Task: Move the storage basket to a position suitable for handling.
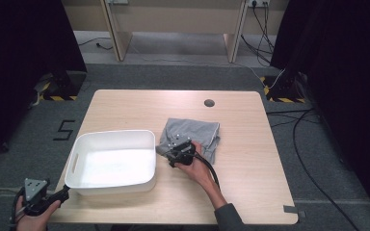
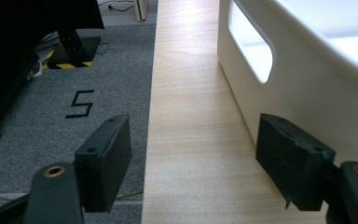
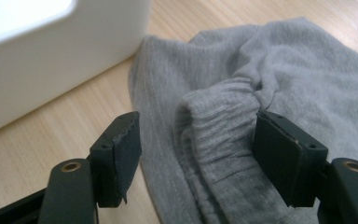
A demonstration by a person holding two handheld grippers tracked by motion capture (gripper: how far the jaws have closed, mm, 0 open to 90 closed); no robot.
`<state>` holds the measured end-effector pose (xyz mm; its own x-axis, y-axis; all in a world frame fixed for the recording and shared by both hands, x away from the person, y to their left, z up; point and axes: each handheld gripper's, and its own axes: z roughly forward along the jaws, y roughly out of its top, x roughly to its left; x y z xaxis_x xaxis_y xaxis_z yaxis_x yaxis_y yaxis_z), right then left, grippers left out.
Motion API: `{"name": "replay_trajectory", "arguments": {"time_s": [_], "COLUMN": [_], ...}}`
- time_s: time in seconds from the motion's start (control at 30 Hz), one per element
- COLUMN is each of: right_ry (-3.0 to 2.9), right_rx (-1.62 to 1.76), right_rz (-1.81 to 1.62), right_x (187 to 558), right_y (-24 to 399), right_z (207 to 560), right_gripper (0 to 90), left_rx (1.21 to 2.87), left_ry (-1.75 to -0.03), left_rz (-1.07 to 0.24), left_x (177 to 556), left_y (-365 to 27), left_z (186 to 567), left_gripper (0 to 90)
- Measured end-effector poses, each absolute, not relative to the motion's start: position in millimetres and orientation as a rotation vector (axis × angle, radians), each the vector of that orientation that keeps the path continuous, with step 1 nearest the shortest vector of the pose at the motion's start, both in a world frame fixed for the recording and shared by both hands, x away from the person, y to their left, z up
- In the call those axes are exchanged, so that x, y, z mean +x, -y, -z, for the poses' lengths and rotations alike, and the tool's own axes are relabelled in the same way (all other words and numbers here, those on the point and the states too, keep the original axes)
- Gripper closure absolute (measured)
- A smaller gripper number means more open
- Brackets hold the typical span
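From the high view, a folded grey knit garment (image 1: pixel 191 134) lies on the pale wooden table (image 1: pixel 250 192), just right of a white rectangular plastic tub (image 1: pixel 112 161) whose bottom is bare. The right gripper (image 1: pixel 174 153) sits over the garment's near-left edge; the left gripper (image 1: pixel 60 195) hangs at the table's near-left corner, beside the tub. Judging by this, the cloth has yet to be picked up and put into the tub.

In the left gripper view, the jaws stand spread with nothing between them, one beside the tub's (image 2: pixel 307 88) handled wall.

In the right gripper view, the jaws are apart and straddle the garment's (image 3: pixel 270 74) ribbed band (image 3: pixel 216 135); the right one touches the fabric, with no pinch made.
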<state>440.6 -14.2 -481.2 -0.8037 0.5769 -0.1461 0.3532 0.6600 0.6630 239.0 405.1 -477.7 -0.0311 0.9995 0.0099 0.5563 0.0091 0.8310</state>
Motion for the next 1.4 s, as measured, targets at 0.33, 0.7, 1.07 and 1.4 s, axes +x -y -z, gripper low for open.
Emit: {"name": "replay_trajectory", "arguments": {"time_s": [0.33, 0.7, 1.07, 1.4], "right_ry": [-2.538, -2.468, -2.504, -2.428], "right_rx": [0.820, 0.872, 0.891, 0.911], "right_rz": [-0.986, -1.000, -0.939, -1.120], "right_x": [410, 339, 266, 275], "right_y": [75, 110, 110, 129], "right_z": [477, 477, 470, 447], "right_gripper": [44.9, 42.7, 32.3, 32.1], "left_rx": [1.611, 1.628, 1.654, 1.685], "left_ry": [-1.657, -1.637, -1.603, -1.566], "left_rz": [-0.894, -0.881, -0.873, -0.872], "left_x": [238, 240, 242, 252], "left_y": [-404, -397, -388, -379], "left_z": [477, 477, 476, 476], "left_gripper": [25.8, 25.7, 25.3, 24.7]}}
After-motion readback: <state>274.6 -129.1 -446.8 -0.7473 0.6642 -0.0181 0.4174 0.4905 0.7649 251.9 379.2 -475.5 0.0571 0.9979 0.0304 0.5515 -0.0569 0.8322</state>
